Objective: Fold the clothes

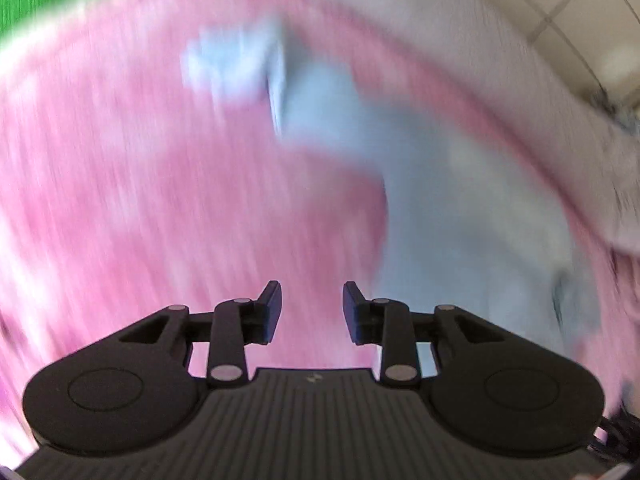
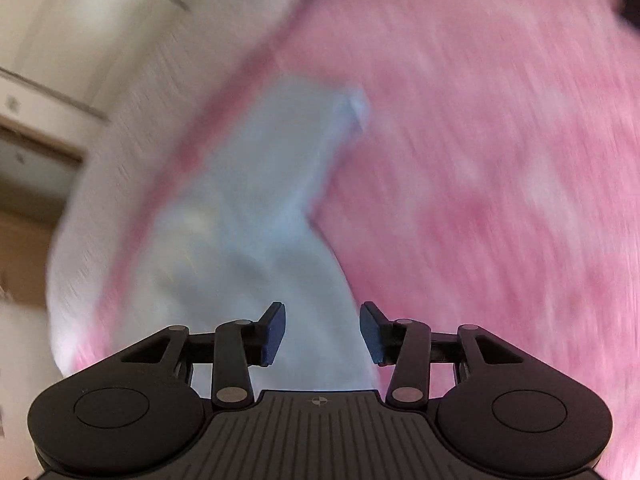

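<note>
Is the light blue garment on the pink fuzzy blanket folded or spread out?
Cannot tell: the light blue garment lies on the pink fuzzy blanket, but both views are too blurred.

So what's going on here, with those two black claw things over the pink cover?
A person is folding clothes with a hand-held claw in each hand. The left claw and right claw are both open and empty, above a light blue garment that lies on a pink cover. The pictures are blurred, so how neatly it is folded cannot be told.

Garment (image 1: 460, 208) lies on bedspread (image 1: 160, 180), stretching from my left claw (image 1: 312, 312) toward 1 o'clock. Under my right claw (image 2: 322, 332), same garment runs toward 11 o'clock.
</note>
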The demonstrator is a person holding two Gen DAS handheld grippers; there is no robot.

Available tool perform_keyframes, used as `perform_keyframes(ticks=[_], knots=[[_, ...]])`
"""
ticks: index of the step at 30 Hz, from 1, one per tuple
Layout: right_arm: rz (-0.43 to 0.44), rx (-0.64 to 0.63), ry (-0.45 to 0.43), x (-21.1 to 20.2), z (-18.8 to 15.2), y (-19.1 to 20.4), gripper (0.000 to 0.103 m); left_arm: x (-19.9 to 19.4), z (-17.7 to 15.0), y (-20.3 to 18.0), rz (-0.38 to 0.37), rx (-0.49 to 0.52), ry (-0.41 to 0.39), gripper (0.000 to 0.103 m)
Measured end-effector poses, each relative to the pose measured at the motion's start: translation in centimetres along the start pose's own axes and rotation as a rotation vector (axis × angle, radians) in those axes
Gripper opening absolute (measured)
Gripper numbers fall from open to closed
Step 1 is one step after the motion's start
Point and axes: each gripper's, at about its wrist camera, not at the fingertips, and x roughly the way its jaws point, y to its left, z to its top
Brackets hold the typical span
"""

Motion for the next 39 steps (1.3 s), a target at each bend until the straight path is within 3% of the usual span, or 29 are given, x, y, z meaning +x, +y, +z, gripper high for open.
perform_keyframes(ticks=[3, 7, 8, 9, 10, 11, 13, 15, 16, 17, 18, 19, 22, 24, 26, 29, 31, 37, 39], knots=[[-0.009, 0.017, 0.053, 1.0, -3.4, -1.8, 0.045, 1.1, -5.0, -0.7, -0.122, -0.037, 0.084, 0.029], [0.032, 0.015, 0.041, 2.0, -5.4, -2.3, 0.045, 3.3, -7.5, -1.4, -0.205, -0.141, 0.12, 0.034], [0.031, 0.006, 0.043, 2.5, -5.4, -2.2, 0.045, 3.9, -7.8, -1.6, -0.216, -0.162, 0.126, 0.031], [0.03, -0.003, 0.044, 2.9, -5.5, -2.0, 0.045, 4.2, -7.7, -2.0, -0.218, -0.165, 0.125, 0.015], [0.019, -0.026, 0.062, 3.1, -5.4, -1.4, 0.026, 4.3, -7.2, -2.8, -0.201, -0.139, 0.136, 0.004], [0.0, -0.06, 0.092, 3.1, -5.2, -0.4, 0.005, 4.4, -6.6, -3.5, -0.184, -0.114, 0.147, 0.003], [-0.036, -0.128, 0.152, 3.1, -4.8, 1.5, 0.005, 4.0, -5.2, -5.5, -0.155, -0.032, 0.171, 0.003], [-0.002, -0.13, 0.154, 1.9, -3.6, 2.8, 0.005, 3.2, -2.8, -8.7, -0.128, 0.122, 0.148, 0.006], [0.025, -0.103, 0.134, 1.2, -2.8, 3.0, 0.005, 3.0, -2.3, -10.5, -0.07, 0.224, 0.121, 0.011], [0.029, -0.045, 0.093, 0.7, -2.0, 2.8, 0.005, 2.9, -1.8, -12.3, -0.012, 0.326, 0.094, 0.024], [0.014, 0.025, 0.045, 0.3, -1.1, 2.3, 0.005, 2.7, -1.4, -14.0, 0.055, 0.434, 0.063, 0.03], [-0.032, 0.056, 0.018, 0.3, -0.6, 2.1, 0.005, 2.8, -1.9, -15.2, 0.17, 0.569, 0.017, 0.03], [-0.203, 0.049, 0.001, 1.4, -0.1, 1.9, 0.008, 4.5, -4.4, -16.8, 0.444, 0.839, 0.013, 0.031], [-0.204, 0.002, 0.036, 1.7, -1.0, 1.8, 0.018, 4.3, -4.1, -13.4, 0.266, 0.594, 0.119, 0.032], [-0.189, -0.009, 0.048, 1.4, -2.0, 1.1, 0.036, 4.0, -3.8, -9.8, 0.093, 0.345, 0.211, 0.031], [-0.16, 0.011, 0.026, 0.8, -3.4, -0.6, 0.046, 3.7, -5.0, -4.7, -0.067, 0.003, 0.182, 0.027], [-0.143, 0.024, 0.009, 0.5, -3.9, -1.7, 0.047, 4.2, -5.7, -3.2, -0.121, -0.109, 0.154, 0.027], [-0.029, 0.052, -0.061, -0.3, -3.4, -2.4, 0.047, 8.0, -6.6, -3.4, -0.27, -0.286, 0.131, 0.026], [0.027, 0.057, -0.061, 0.3, -3.5, -2.8, 0.047, 8.8, -6.3, -4.3, -0.284, -0.306, 0.14, 0.005]])
